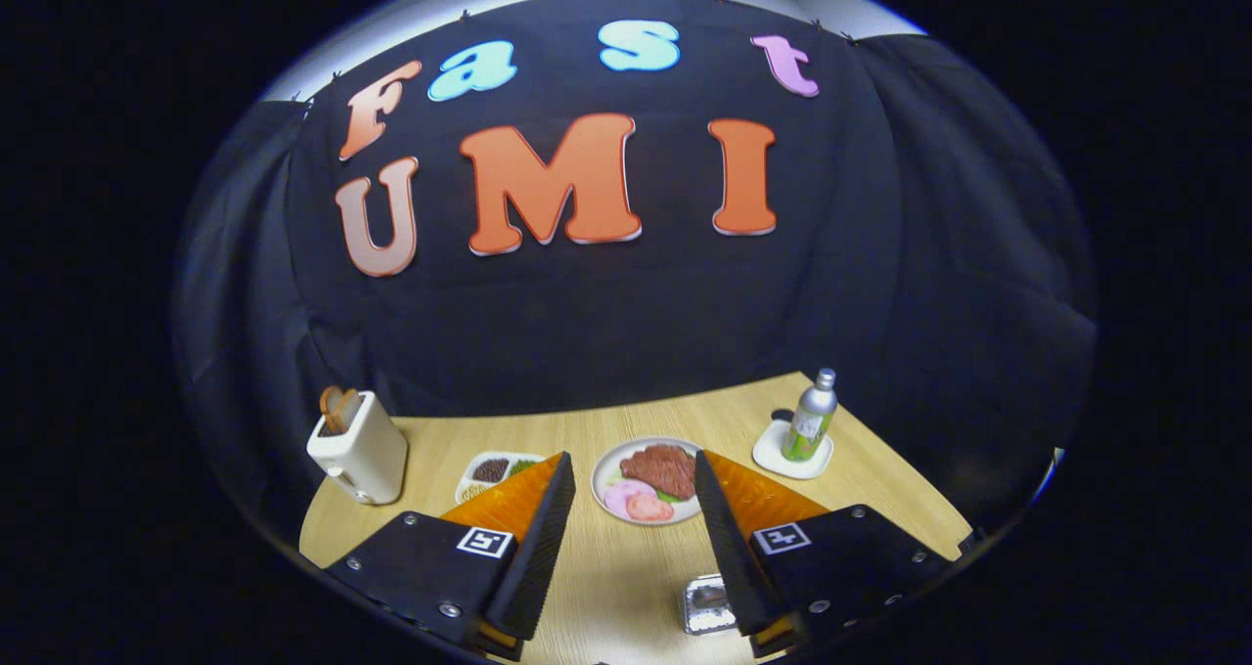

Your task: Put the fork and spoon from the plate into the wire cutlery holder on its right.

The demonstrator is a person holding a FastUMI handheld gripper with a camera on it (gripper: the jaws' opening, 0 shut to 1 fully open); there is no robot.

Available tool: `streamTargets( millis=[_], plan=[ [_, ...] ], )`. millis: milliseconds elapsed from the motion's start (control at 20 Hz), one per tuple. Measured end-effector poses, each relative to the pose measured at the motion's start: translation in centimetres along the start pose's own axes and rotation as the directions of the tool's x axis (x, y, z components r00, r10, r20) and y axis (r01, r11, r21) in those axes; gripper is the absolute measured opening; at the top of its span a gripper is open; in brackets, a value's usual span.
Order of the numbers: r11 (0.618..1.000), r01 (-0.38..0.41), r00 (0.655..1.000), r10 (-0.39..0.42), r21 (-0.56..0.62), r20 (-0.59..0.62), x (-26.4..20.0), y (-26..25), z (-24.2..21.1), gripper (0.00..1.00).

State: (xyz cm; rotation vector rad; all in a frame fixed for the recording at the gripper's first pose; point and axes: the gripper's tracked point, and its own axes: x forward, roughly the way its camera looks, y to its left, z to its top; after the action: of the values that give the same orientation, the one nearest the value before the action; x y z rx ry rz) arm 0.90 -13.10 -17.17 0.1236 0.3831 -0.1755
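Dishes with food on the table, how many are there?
2: a round plate of meat just beyond the open claw, and a tray behind its left finger, partly hidden; more may be covered.

The gripper, fingers apart, hides the plate's 3 o'clock rim and the divided tray's 3 o'clock side. A shiny object near the right finger is partly covered and too blurred to identify.

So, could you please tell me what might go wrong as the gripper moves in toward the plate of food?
1. The gripper hangs with jaws open just short of the plate, which is crowded with meat; they could pinch food rather than cutlery.
2. The bottle stands upright on a saucer right of the plate; a sweep that way might topple it.
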Motion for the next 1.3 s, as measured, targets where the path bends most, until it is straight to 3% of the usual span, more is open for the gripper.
streamTargets(
  millis=[300,450,850,1300],
  plan=[
    [0.998,0.004,0.964,0.011,-0.056,0.265,-1.8,5.4,7.2,0.88],
    [0.999,-0.027,0.947,0.040,-0.046,0.317,-2.7,8.2,9.1,0.90],
    [0.990,-0.123,0.962,0.135,-0.066,0.236,-2.6,15.2,5.7,0.91],
    [0.965,-0.217,0.948,0.244,-0.144,0.205,-3.0,20.8,3.1,0.91]
  ],
)
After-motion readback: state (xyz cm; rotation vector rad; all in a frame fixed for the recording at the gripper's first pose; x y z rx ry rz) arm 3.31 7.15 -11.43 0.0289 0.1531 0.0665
